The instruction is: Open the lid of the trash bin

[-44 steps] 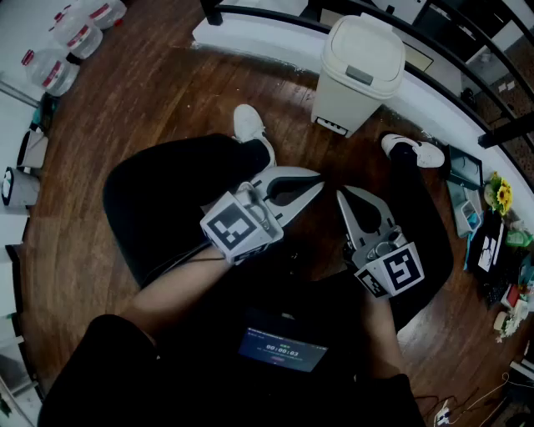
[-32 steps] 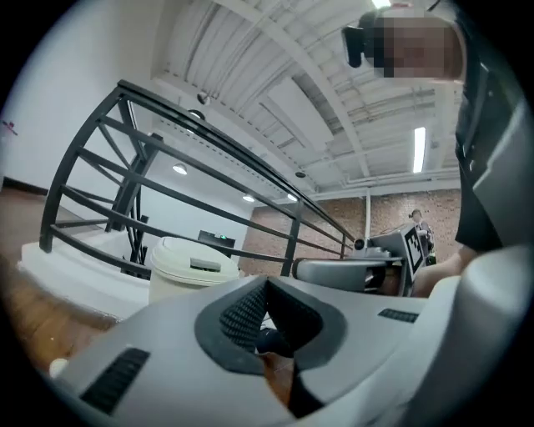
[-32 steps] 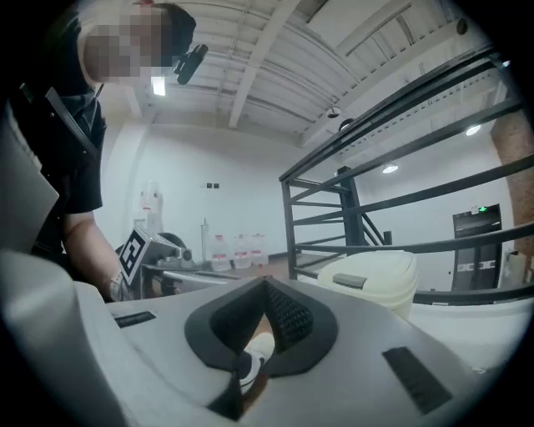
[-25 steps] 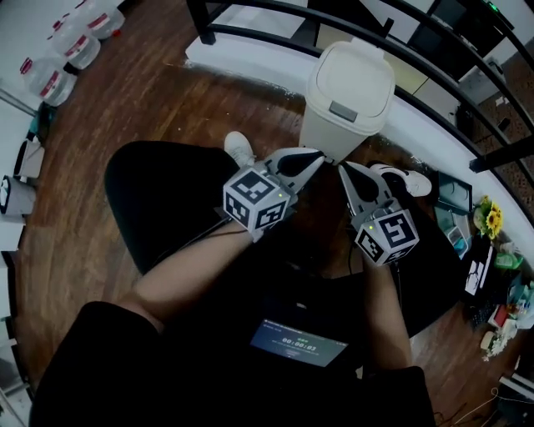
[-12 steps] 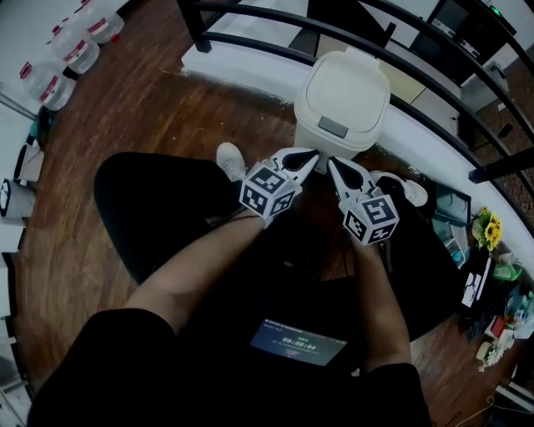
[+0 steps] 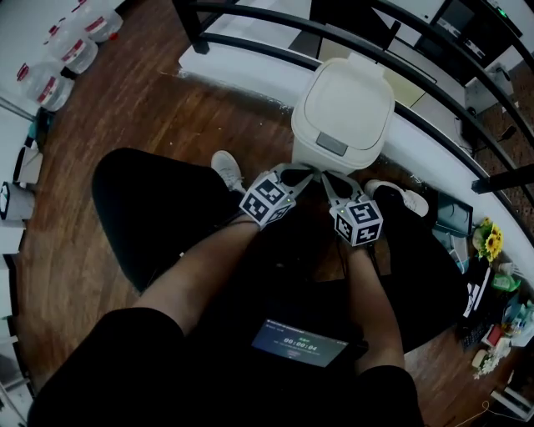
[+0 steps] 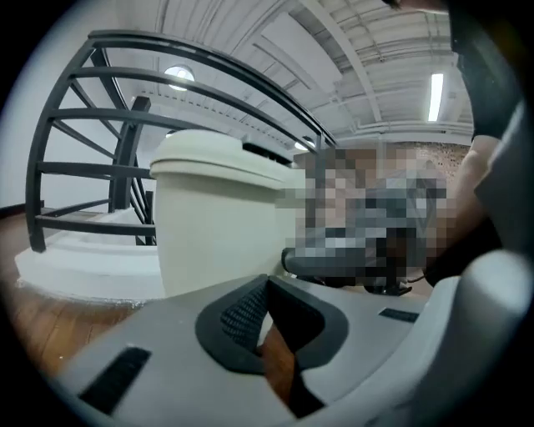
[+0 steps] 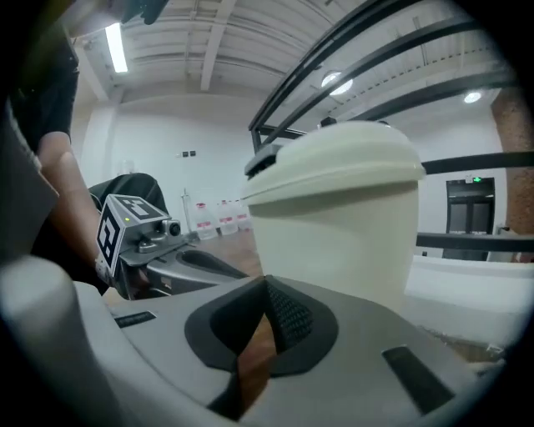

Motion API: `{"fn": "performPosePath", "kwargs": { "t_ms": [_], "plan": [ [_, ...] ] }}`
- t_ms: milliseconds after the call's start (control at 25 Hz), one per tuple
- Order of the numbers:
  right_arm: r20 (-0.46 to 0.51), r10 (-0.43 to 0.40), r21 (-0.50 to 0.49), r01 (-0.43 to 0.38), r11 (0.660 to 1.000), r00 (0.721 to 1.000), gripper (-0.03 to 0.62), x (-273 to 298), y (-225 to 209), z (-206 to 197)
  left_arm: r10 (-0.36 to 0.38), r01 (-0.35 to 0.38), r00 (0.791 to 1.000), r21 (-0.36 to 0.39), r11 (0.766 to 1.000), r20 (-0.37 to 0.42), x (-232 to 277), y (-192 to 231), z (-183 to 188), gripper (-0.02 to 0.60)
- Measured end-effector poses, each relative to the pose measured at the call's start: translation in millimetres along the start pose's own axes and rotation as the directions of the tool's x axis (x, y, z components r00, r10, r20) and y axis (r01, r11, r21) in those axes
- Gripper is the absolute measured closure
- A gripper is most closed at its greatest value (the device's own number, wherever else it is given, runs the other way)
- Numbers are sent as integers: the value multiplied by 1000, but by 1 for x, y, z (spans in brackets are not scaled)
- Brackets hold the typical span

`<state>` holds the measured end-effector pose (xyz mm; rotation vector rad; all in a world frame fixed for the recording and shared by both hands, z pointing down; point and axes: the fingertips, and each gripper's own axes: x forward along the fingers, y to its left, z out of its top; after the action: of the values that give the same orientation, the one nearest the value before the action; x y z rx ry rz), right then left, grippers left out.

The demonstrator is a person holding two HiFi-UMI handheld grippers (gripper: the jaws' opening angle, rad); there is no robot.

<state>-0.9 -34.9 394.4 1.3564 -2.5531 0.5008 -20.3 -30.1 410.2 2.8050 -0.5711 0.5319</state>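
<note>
Dark wood floor (image 6: 150, 108) fills the left of the head view. Over it the left hand-held gripper (image 6: 302, 173) has come forward, so its tip now sits just short of the front wall of the cream trash bin (image 6: 313, 154), with its jaws pressed together and nothing between them. The bin stands on the floor against the white ledge (image 6: 242, 67) under the black railing (image 6: 250, 23). Its lid (image 6: 349, 98) is down, and the grey push tab (image 6: 331, 144) at the lid's front edge is untouched. To the right, the right hand-held gripper (image 6: 327, 178) has advanced likewise and sits beside its partner, jaws also closed and empty. I judge the approach nearly finished and the opening not yet begun. Only the head view shows the tab from above. The left gripper view and right gripper view instead show the lid's overhanging rim in profile, though neither settles whether a tip touches the wall.
</note>
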Motion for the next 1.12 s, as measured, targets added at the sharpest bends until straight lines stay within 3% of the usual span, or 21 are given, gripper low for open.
{"fn": "performPosePath", "kwargs": {
  "t_ms": [160, 600, 1120],
  "plan": [
    [-4, -18, 87, 19, 996, 1000, 574, 11, -22, -7, 19, -22, 998, -51, 998, -54, 21, 21, -20, 551],
    [-90, 19, 99, -10, 995, 996, 574, 34, -46, -54, 62, -78, 971, -62, 995, -230, 65, 59, -93, 551],
    [-115, 29, 164, -10, 986, 993, 574, 53, -69, -98, 59, -97, 963, -135, 986, -263, 123, 66, -138, 549]
  ]
}}
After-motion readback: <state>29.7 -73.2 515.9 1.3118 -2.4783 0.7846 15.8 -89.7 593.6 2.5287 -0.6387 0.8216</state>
